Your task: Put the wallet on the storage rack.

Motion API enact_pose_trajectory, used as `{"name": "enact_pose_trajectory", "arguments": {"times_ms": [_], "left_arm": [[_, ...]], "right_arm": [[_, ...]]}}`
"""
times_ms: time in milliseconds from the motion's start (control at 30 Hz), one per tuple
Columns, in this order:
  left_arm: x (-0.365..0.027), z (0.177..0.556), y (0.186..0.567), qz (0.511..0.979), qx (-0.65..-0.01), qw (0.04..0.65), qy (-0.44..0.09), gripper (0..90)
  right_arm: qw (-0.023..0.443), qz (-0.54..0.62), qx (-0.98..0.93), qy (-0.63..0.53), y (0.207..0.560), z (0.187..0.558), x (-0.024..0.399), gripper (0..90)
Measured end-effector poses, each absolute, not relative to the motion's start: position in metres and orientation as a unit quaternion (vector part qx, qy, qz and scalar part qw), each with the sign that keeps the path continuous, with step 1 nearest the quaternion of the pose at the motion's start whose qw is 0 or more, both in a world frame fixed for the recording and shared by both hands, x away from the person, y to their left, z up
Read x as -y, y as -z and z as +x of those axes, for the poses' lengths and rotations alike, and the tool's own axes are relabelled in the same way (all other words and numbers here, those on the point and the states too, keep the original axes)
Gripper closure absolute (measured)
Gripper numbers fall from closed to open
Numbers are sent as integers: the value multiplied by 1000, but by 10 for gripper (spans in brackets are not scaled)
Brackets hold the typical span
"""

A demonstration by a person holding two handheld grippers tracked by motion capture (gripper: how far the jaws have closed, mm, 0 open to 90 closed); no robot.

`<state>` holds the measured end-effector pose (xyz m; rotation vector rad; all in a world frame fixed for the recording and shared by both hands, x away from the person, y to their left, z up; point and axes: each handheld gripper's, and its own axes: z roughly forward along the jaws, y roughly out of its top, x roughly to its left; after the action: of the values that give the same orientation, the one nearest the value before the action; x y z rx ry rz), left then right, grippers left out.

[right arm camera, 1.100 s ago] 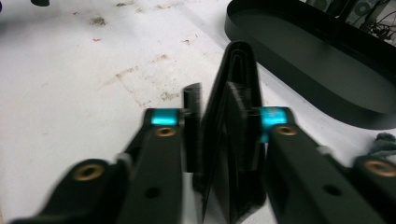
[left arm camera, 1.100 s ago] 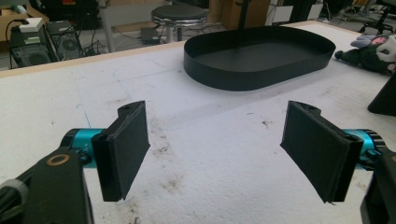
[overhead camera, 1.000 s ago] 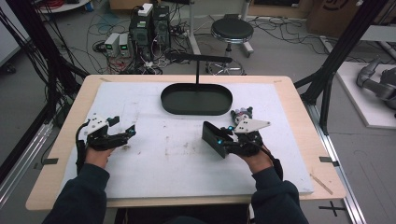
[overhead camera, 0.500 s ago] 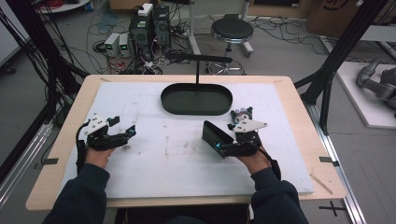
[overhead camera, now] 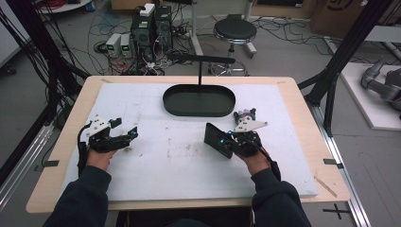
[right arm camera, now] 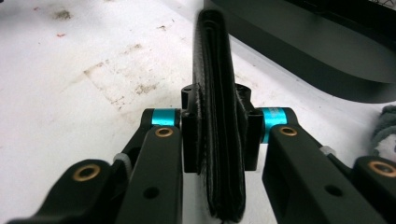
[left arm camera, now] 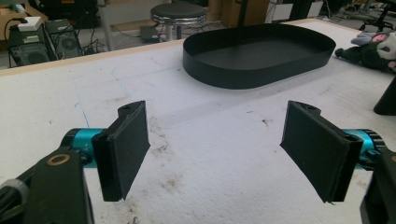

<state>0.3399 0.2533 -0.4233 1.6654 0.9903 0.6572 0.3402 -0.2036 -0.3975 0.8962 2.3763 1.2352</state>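
A black folded wallet [right arm camera: 219,93] stands on edge, clamped between the pads of my right gripper [right arm camera: 219,135]. Those jaws have just been closing onto it. In the high view the wallet [overhead camera: 215,138] sticks out to the left of the right gripper [overhead camera: 228,142], just in front of the black oval tray [overhead camera: 198,113]. My left gripper [overhead camera: 130,135] rests low over the white mat at the left. Its jaws stand wide apart in the left gripper view, with nothing between the left gripper [left arm camera: 217,149] pads.
The oval tray's wall [left arm camera: 252,74] lies ahead of the left gripper, with a black T-shaped stand [overhead camera: 198,59] behind it. A small plush toy [overhead camera: 245,115] lies beside the tray's right end, close to the right hand. The white mat [overhead camera: 165,161] covers the wooden table.
The right gripper has shifted slightly left with the wallet in it. The left hand has stayed put.
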Motion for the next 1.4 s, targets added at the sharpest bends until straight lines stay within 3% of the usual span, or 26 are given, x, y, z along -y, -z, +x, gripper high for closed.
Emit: {"name": "enact_pose_trajectory", "arguments": {"times_ms": [233, 600, 633, 1167, 1400], "left_arm": [[-253, 340, 423, 695, -413, 520, -274, 229], [-255, 341, 424, 693, -415, 522, -273, 229], [-255, 341, 424, 694, -415, 521, -273, 229], [-253, 342, 425, 698, -412, 521, -267, 229], [-255, 341, 425, 697, -414, 522, -264, 232]], "right_arm": [[191, 318, -817, -441, 380, 356, 200, 772], [240, 359, -785, -444, 357, 413, 194, 771], [250, 369, -778, -444, 354, 432, 190, 771], [259, 411, -762, -429, 377, 503, 140, 771], [224, 437, -754, -436, 392, 522, 129, 770]]}}
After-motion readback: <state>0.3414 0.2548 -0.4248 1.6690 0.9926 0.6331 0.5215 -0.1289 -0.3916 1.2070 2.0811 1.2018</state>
